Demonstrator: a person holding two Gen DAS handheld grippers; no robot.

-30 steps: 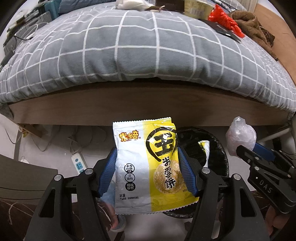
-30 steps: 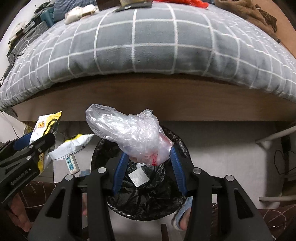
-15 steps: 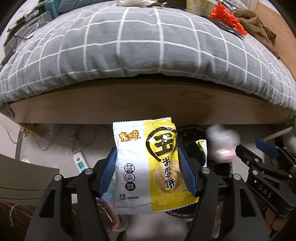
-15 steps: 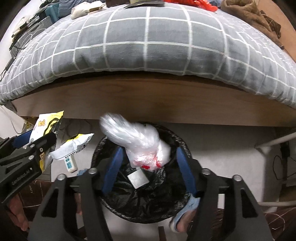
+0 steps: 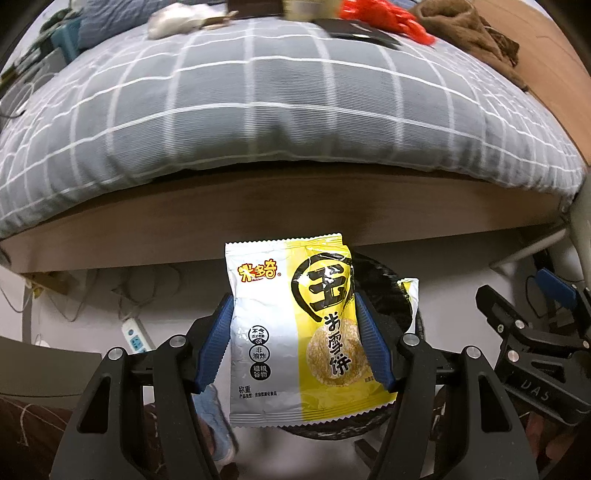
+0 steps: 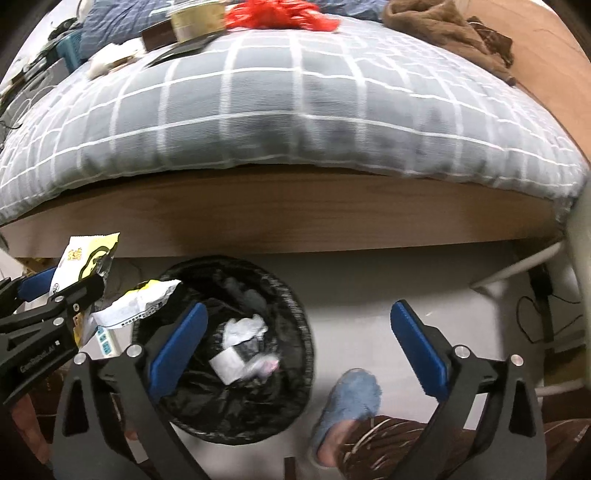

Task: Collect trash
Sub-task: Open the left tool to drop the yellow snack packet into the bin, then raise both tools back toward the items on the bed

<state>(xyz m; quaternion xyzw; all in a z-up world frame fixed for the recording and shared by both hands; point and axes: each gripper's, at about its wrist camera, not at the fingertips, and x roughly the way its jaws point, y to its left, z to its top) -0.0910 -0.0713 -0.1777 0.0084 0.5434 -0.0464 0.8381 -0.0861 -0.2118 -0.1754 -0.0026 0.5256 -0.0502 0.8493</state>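
My left gripper (image 5: 295, 339) is shut on a white and yellow snack packet (image 5: 295, 332), held upright in front of the black-lined trash bin (image 5: 388, 291). Another yellow and white wrapper (image 6: 140, 304) hangs over the bin's left rim. In the right wrist view the bin (image 6: 295, 310) stands on the floor by the bed, with the clear plastic bag (image 6: 264, 363) and white scraps inside. My right gripper (image 6: 295, 339) is over the bin's right edge, its jaws opening wide with nothing between them. The left gripper (image 6: 55, 310) with its packet (image 6: 88, 254) shows at the left.
A bed with a grey checked quilt (image 5: 277, 103) and wooden side board (image 6: 295, 221) fills the background; a red bag (image 6: 280, 16), a tub and brown cloth lie on it. A power strip (image 5: 135, 332) and cables lie on the floor. A blue slipper on a foot (image 6: 347, 402) is beside the bin.
My right gripper opened and let go of the clear plastic bag, which fell into the bin; that gripper then shifted right. The left gripper kept its packet and moved sideways toward the bin.
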